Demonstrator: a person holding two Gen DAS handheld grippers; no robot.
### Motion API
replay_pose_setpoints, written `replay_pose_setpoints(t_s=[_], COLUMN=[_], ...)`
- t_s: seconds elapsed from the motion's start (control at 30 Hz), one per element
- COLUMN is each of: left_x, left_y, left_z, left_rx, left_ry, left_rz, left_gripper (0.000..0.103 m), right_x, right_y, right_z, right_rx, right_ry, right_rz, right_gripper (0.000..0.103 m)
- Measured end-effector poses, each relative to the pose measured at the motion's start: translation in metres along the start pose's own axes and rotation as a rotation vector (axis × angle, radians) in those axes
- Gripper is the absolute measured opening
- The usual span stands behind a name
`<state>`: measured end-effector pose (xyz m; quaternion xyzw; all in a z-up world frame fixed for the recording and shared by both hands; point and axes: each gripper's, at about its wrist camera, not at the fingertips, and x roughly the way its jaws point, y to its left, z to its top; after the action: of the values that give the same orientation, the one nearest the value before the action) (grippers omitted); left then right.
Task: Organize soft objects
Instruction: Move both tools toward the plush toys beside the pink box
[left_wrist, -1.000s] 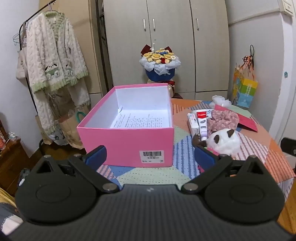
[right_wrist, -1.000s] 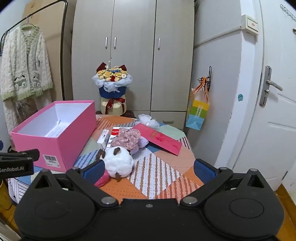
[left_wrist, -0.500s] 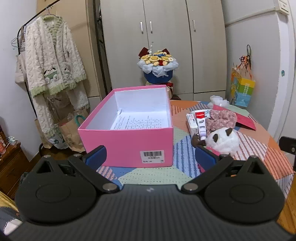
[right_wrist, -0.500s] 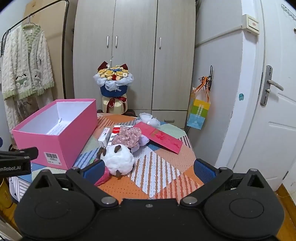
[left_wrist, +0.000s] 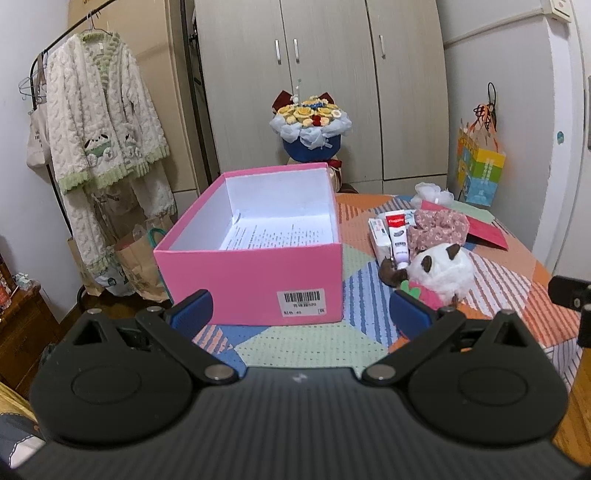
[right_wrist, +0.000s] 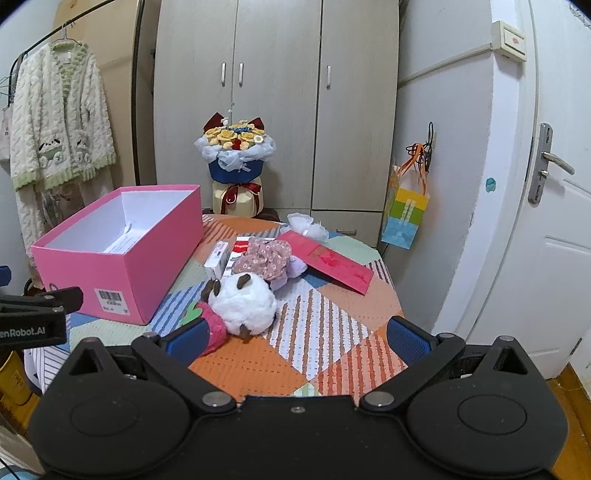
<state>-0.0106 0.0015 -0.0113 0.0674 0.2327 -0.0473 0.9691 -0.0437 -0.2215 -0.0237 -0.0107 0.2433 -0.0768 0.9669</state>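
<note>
A: Where's the plush toy (right_wrist: 243, 302)?
B: Centre of the right view, on the surface (right_wrist: 332, 321), beside the open pink box (left_wrist: 255, 273). A floral scrunchie (right_wrist: 267, 256) and 2 tubes (left_wrist: 397, 240) crowd behind it.
A: Grippers?
B: Left gripper (left_wrist: 301, 312) and right gripper (right_wrist: 295, 339) both spread apart, holding nothing. Bare surface lower right, near its edge.

Both views are evenly and softly lit, with faint shadows. Straight lines are bowed by fisheye distortion toward the edges. Focus is kept sharp; corners are darkened.
</note>
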Motion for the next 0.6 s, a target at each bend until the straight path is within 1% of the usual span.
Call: replay_pose_setpoints(t_s=[0.2, 0.43, 0.6], left_x=[0.0012, 0.0002, -0.0041], left_y=[0.0006, 0.001, 0.0018], left_z=[-0.0016, -0.0006, 0.0007], left_rx=[-0.005, 0.003, -0.015], left_ry=[0.024, 0.02, 0.006], left_rz=[-0.023, -0.031, -0.039], left_gripper=[0.103, 0.103, 0.103], right_x=[-0.0004, -0.003, -0.0068], right_y=[-0.0015, -0.0046, -0.007], right_z=[-0.0025, -0.0033, -0.0046], right_rx=[0.006, 0.014, 0.022], right_ry=[0.018, 0.023, 0.015], right_rz=[0.029, 0.07, 0.072], right_gripper=[0.103, 0.103, 0.103])
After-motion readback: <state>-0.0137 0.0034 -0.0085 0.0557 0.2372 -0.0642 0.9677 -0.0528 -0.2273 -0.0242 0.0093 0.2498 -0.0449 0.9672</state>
